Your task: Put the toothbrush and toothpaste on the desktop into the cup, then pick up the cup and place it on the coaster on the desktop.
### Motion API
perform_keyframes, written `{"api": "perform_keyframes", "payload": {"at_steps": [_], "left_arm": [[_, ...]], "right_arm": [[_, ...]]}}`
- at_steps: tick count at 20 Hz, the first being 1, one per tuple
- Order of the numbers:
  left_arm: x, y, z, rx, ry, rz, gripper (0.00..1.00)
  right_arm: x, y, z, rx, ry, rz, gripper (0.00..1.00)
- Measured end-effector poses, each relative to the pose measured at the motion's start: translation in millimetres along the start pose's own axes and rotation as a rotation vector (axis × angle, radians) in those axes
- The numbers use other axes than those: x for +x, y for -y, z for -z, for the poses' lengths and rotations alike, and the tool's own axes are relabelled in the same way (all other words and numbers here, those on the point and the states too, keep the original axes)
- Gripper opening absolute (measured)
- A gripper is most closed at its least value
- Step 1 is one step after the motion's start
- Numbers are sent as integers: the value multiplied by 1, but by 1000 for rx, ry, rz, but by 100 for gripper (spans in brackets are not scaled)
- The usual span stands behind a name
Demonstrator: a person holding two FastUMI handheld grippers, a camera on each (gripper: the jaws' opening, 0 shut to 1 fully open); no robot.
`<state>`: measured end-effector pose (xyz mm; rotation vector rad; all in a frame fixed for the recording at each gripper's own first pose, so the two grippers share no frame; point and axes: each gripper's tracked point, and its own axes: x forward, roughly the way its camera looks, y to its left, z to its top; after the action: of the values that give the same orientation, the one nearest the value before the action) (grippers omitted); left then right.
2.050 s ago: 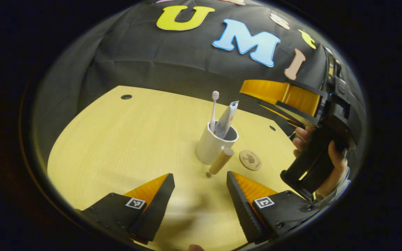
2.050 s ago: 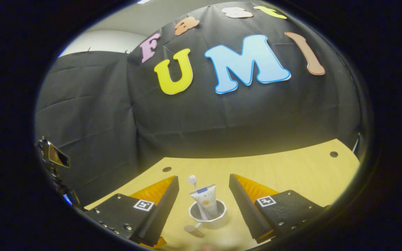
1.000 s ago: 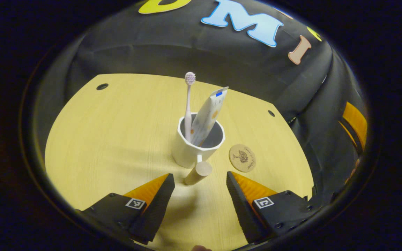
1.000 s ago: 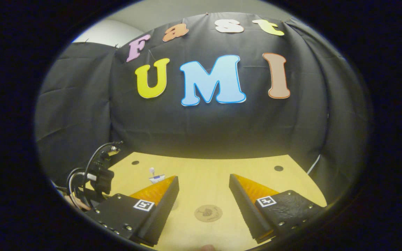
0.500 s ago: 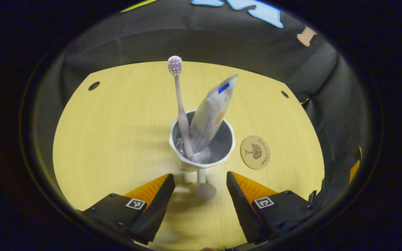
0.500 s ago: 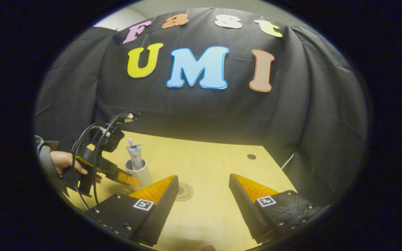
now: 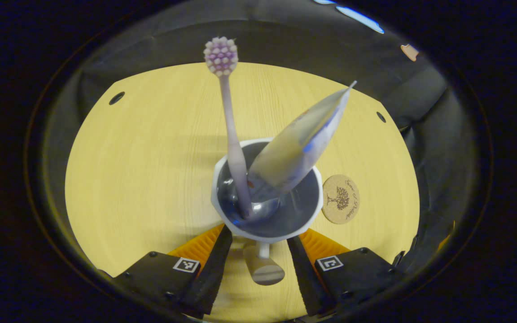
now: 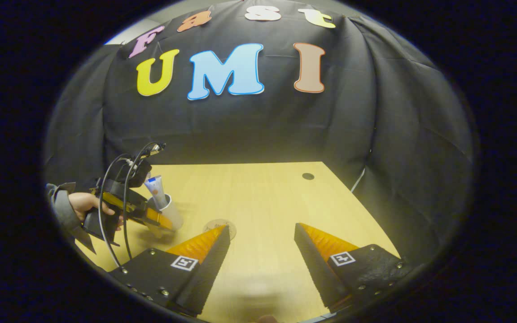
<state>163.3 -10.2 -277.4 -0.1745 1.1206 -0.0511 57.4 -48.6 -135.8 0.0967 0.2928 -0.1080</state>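
1. In the left gripper view, the left gripper (image 7: 255, 233) is sitting at the near base of the white faceted ceramic cup (image 7: 229, 220), its jaws part-way apart with one finger on each side of the cup's short stem-like handle, which ends in a round wooden knob (image 7: 264, 270). I cannot tell whether the fingers are touching the handle yet.
2. The pale lilac toothbrush (image 7: 229, 130) and the silvery toothpaste tube (image 7: 299, 148) are both standing inside the cup, leaning away from each other, so the loading part looks finished and the pick-up is the step in hand.
3. To do it well, the fingers should be closing squarely on the stem behind the knob, and the lift should be keeping the cup upright, since the tall leaning contents could tip out.
4. The round cork coaster (image 7: 340, 198) with a tree print is lying just beside the cup on the light wooden desktop (image 7: 142, 157), with bare wood around it, so the carry is short.
5. In the right gripper view, the right gripper (image 8: 262, 249) is hovering with jaws wide apart, holding nothing, well clear of the cup.
6. The desktop's far edge is meeting the black cloth wall (image 8: 249, 130), and open wood is lying in between.
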Motion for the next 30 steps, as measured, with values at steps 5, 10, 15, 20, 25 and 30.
{"api": "perform_keyframes", "payload": {"at_steps": [5, 10, 15, 20, 25, 30], "left_arm": [[6, 6, 6, -34, -13, -10, 51], [6, 2, 6, 54, 18, -73, 35], [5, 10, 12, 110, 54, -71, 34], [-5, 36, 13, 153, 91, -36, 34], [-15, 80, 11, 235, 107, 16, 34], [-3, 129, 11, 284, 92, 67, 35]], "right_arm": [[-3, 1, 9, 6, -13, 8, 92], [-7, 2, 20, 37, -36, 6, 91], [-11, 9, 26, 59, -45, 17, 92], [-16, 15, 28, 69, -45, 29, 91], [-20, 16, 30, 73, -43, 31, 91], [-24, 31, 35, 90, -47, 56, 91]]}}
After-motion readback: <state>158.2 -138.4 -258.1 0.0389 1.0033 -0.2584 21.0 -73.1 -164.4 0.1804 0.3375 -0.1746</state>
